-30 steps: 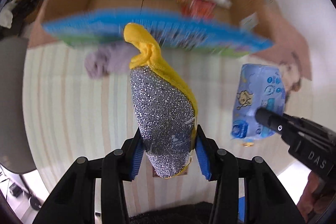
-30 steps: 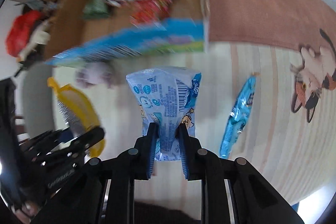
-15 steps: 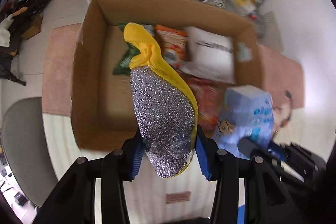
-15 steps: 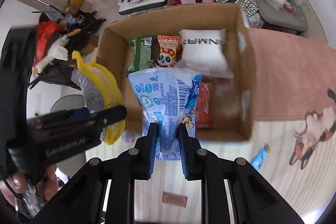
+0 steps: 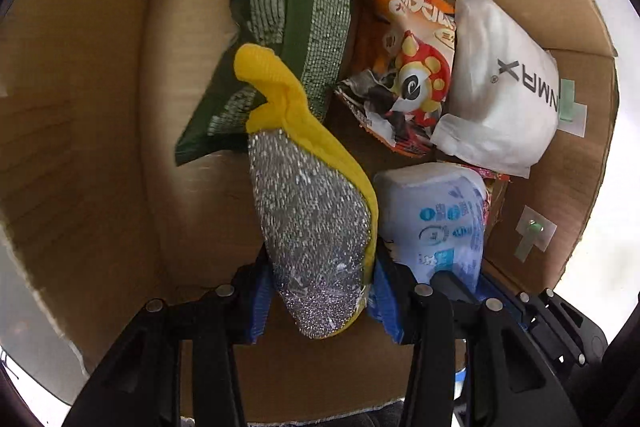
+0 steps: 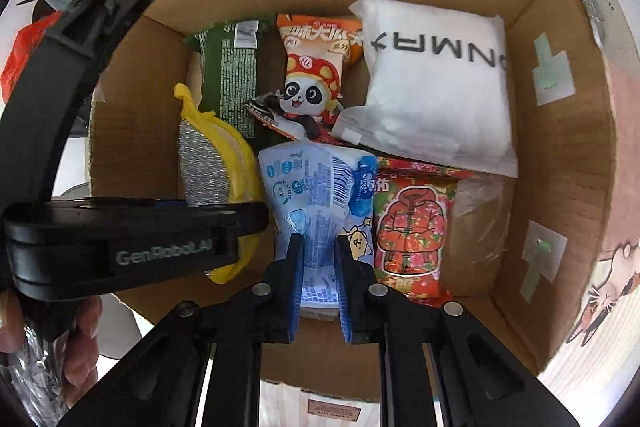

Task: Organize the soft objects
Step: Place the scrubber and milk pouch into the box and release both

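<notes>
My left gripper point(image 5: 320, 291) is shut on a yellow and silver scrubbing sponge point(image 5: 312, 219) and holds it inside the cardboard box point(image 5: 80, 147), over its left half. The sponge also shows in the right wrist view point(image 6: 212, 163). My right gripper point(image 6: 320, 279) is shut on a light blue tissue pack point(image 6: 316, 195) and holds it inside the same box point(image 6: 560, 147), just right of the sponge. The tissue pack also shows in the left wrist view point(image 5: 436, 223).
In the box lie a green packet point(image 5: 288, 39), an orange panda snack bag point(image 6: 316, 75), a white pillow pack point(image 6: 436, 83) and a red snack bag point(image 6: 412, 231). Bare cardboard floor shows at the box's left point(image 5: 192, 187). A striped cloth and cat mat point(image 6: 600, 287) lie outside.
Both grippers have moved forward from above the striped surface and down into the cardboard box, each still holding its object. The box now fills both views.
</notes>
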`<state>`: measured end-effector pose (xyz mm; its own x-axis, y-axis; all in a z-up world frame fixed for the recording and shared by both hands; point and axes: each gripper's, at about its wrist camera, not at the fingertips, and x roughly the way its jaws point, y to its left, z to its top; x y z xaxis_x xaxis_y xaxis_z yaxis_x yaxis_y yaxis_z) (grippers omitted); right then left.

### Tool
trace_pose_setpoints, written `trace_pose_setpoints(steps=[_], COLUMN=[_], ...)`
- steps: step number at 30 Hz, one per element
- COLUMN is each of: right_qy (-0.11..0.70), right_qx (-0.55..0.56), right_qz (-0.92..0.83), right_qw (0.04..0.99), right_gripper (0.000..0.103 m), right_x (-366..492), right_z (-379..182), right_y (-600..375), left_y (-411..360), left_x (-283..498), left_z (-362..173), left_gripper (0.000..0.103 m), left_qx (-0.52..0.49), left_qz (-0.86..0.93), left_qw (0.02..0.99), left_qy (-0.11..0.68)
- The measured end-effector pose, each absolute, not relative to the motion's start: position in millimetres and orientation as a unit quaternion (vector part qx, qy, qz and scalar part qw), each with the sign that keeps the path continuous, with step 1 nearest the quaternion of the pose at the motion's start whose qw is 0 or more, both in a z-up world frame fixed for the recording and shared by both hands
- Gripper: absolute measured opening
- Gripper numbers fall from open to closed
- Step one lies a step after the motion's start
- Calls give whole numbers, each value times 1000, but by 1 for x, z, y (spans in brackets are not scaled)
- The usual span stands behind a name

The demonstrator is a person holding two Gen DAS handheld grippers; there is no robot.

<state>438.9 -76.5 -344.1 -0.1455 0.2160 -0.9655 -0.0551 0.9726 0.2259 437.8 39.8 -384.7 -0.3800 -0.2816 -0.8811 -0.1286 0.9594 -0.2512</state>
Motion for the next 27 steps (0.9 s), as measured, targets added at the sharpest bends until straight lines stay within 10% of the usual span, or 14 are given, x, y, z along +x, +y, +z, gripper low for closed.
trace_pose_setpoints(steps=[7,12,17,21,27], right_qy=[759,754,743,723,683], right_qx=[44,49,24,-10,-51], right_qz=[110,103,92,78,49], right_qw=[640,646,663,686,727], right_gripper=[18,59,67,101,103], right_x=[446,447,441,428,408], right_z=[-347,-331,-311,-293,-263], right_y=[-70,-87,-94,-95,-96], left_y=[36,52,54,56,58], left_x=[448,457,443,430,401], left_z=[-388,-363,-322,-296,-269], left_gripper=[48,62,81,97,97], left_qx=[-122,-119,-100,-78,-74], left_qz=[-61,-57,-55,-39,-27], left_qw=[524,543,584,632,693], left_qy=[841,829,803,770,716])
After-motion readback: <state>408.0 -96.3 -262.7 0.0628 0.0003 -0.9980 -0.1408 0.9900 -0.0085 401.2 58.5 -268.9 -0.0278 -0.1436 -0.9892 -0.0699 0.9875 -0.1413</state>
